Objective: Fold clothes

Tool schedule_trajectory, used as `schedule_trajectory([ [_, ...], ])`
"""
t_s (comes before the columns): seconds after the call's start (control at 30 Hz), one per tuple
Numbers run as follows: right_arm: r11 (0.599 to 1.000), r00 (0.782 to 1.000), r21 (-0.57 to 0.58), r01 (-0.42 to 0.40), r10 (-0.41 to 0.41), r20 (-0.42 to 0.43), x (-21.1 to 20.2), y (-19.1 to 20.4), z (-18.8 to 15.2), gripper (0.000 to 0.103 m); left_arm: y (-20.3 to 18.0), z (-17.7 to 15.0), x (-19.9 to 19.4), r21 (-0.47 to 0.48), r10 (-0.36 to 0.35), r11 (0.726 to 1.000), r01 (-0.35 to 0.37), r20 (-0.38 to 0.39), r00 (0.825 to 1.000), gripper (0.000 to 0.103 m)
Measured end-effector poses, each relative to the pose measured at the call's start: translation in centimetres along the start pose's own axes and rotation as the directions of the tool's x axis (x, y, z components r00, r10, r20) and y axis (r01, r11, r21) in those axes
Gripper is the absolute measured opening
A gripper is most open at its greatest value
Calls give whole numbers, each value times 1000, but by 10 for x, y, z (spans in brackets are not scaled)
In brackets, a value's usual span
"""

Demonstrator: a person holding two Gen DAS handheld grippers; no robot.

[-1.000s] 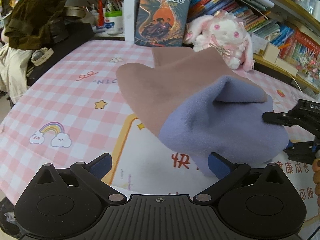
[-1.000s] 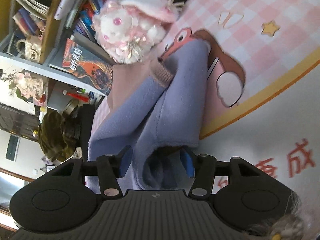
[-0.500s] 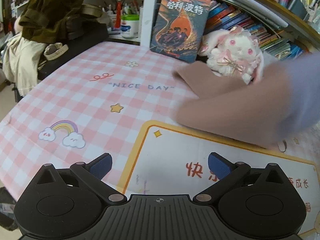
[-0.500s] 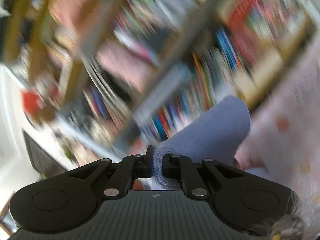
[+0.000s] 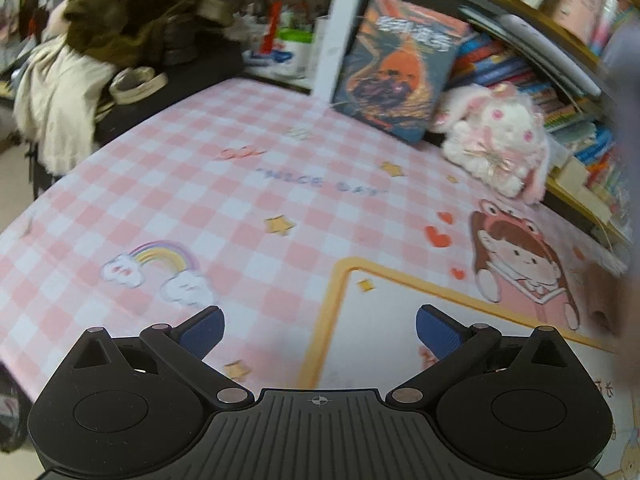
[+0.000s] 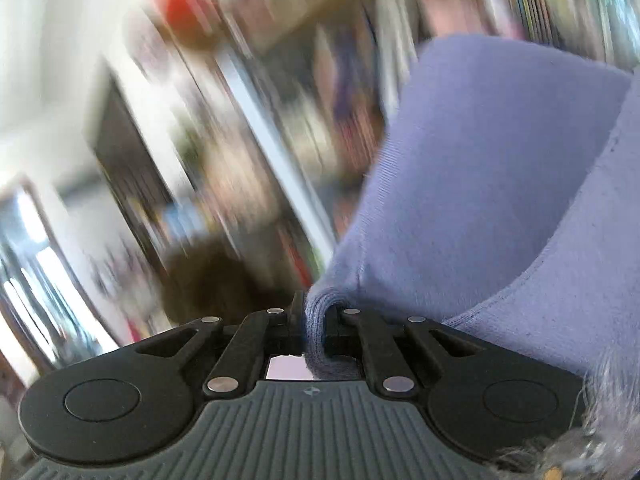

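My right gripper (image 6: pixel 316 328) is shut on a fold of the lilac-and-brown garment (image 6: pixel 500 184) and holds it up in the air; the cloth hangs to the right of the fingers. In the left wrist view the garment shows only as a blurred lilac and brown strip (image 5: pixel 628 160) at the far right edge. My left gripper (image 5: pixel 320 330) is open and empty, low over the pink checked tablecloth (image 5: pixel 224 208), with nothing between its blue pads (image 5: pixel 202 330).
A plush bunny (image 5: pixel 500 148) and an upright book (image 5: pixel 396 64) stand at the back by the bookshelf (image 5: pixel 560 52). A chair with clothes piled on it (image 5: pixel 92 52) is at the left. The right wrist view is motion-blurred.
The right gripper closed on the garment and lifted it off the table, up and to the right. The garment left the middle of the left wrist view, baring the tablecloth.
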State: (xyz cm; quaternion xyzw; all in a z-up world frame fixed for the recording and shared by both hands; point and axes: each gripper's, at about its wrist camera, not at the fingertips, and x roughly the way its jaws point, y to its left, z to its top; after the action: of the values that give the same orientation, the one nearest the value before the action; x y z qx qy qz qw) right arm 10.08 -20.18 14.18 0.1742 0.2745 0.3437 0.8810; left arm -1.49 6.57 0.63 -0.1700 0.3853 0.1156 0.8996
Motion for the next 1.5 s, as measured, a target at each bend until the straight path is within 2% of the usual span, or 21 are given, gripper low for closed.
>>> schedule_trajectory([
  [0.07, 993, 977, 72, 99, -83, -199, 47, -15, -51, 6, 14, 0, -2, -17, 11, 1000, -11, -9, 1000, 103],
  [0.13, 974, 922, 118, 193, -139, -361, 85, -28, -103, 6, 24, 1, -3, -20, 20, 1000, -21, -16, 1000, 103],
  [0.2, 967, 899, 167, 193, -106, -425, 103, -31, -129, 7, 34, 2, -4, -17, 29, 999, -30, -23, 999, 103],
  [0.27, 968, 881, 154, 199, -108, -460, 116, -24, -135, 7, 42, 4, -4, -14, 37, 999, -37, -29, 999, 103],
  [0.33, 969, 880, 149, 196, -107, -462, 121, -15, -135, 10, 46, 6, -4, -4, 35, 999, -35, -29, 999, 103],
  [0.43, 966, 887, 174, 190, -93, -452, 119, -12, -138, 22, 47, 11, -2, 12, 20, 1000, -19, -27, 999, 103],
  [0.5, 966, 900, 191, 177, -80, -429, 110, -8, -137, 40, 43, 13, 2, 29, -1, 1000, 1, -30, 1000, 103],
  [0.57, 967, 913, 190, 172, -83, -399, 99, -4, -133, 46, 33, 15, 6, 58, -29, 998, 31, -35, 999, 103],
  [0.7, 963, 943, 194, 188, -122, -311, 62, -12, -121, 52, 9, 17, 15, 117, -86, 989, 92, -51, 995, 103],
  [0.8, 940, 947, 218, 264, -210, -243, 23, -34, -111, 52, -10, 15, 21, 152, -125, 979, 134, -70, 990, 103],
  [0.87, 911, 934, 235, 339, -296, -200, -8, -53, -108, 52, -24, 13, 25, 173, -151, 971, 163, -82, 985, 103],
  [0.97, 847, 891, 276, 454, -431, -141, -55, -81, -110, 52, -47, 9, 30, 210, -188, 956, 205, -98, 977, 103],
  [1.03, 801, 854, 303, 515, -509, -108, -84, -99, -112, 52, -63, 5, 33, 239, -200, 945, 222, -114, 973, 103],
  [1.17, 739, 807, 353, 573, -584, -87, -124, -130, -115, 52, -89, -4, 38, 272, -211, 931, 243, -141, 967, 103],
  [1.27, 742, 808, 354, 569, -584, -76, -134, -142, -113, 52, -104, -11, 38, 284, -216, 926, 251, -148, 965, 103],
  [1.33, 752, 814, 339, 565, -574, -83, -131, -146, -113, 52, -108, -14, 37, 280, -209, 929, 243, -146, 967, 103],
  [1.37, 751, 811, 331, 572, -579, -86, -129, -148, -111, 52, -109, -15, 36, 274, -204, 932, 237, -143, 968, 103],
  [1.43, 733, 787, 315, 603, -611, -87, -128, -155, -109, 52, -106, -16, 34, 251, -190, 943, 219, -135, 973, 103],
  [1.5, 703, 754, 302, 644, -650, -95, -125, -164, -108, 52, -101, -16, 34, 216, -175, 956, 199, -128, 976, 103],
])
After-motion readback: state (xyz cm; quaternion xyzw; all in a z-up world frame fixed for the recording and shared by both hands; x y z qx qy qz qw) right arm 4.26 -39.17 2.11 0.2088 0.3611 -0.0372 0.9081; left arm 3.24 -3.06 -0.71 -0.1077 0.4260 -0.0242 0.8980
